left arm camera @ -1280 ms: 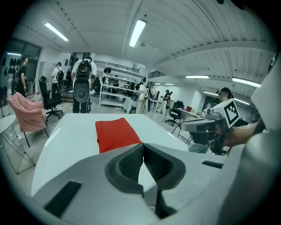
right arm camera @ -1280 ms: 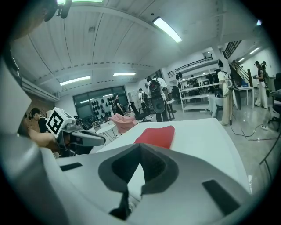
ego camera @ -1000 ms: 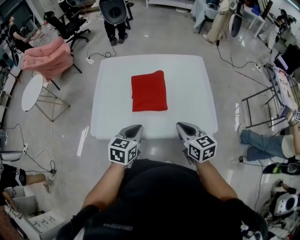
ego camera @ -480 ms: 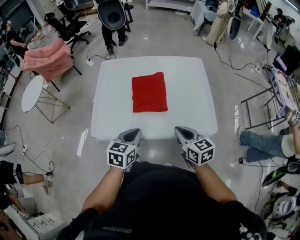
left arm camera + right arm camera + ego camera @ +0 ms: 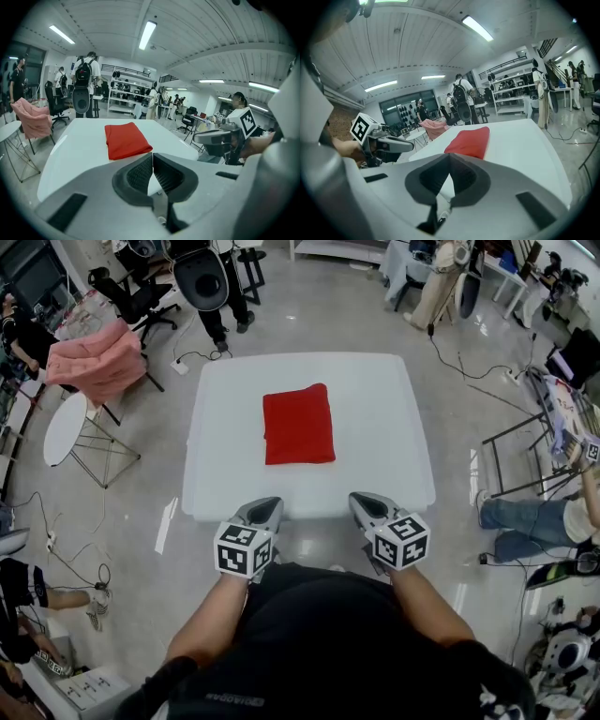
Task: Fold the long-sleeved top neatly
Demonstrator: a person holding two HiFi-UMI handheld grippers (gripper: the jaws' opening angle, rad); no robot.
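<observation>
White table point(image 5: 375, 456) holds the soft, limp folded red top point(image 5: 298, 424); corners grip best; left gripper point(image 5: 264, 512) and right gripper point(image 5: 367, 507) hover closed, empty.

A folded top point(image 5: 298, 425) lies on a table point(image 5: 394, 456), slightly left of its centre. At the table's near edge the left gripper point(image 5: 265, 509) and the right gripper point(image 5: 364, 505) hang side by side, well apart from the top. Beyond the far left corner stands a person point(image 5: 211, 282). Left of the table is a chair draped with cloth point(image 5: 94, 357), with a small round table point(image 5: 64, 426) nearer. To the right, a seated person's legs point(image 5: 511, 519) stretch beside a metal frame point(image 5: 511, 451).
</observation>
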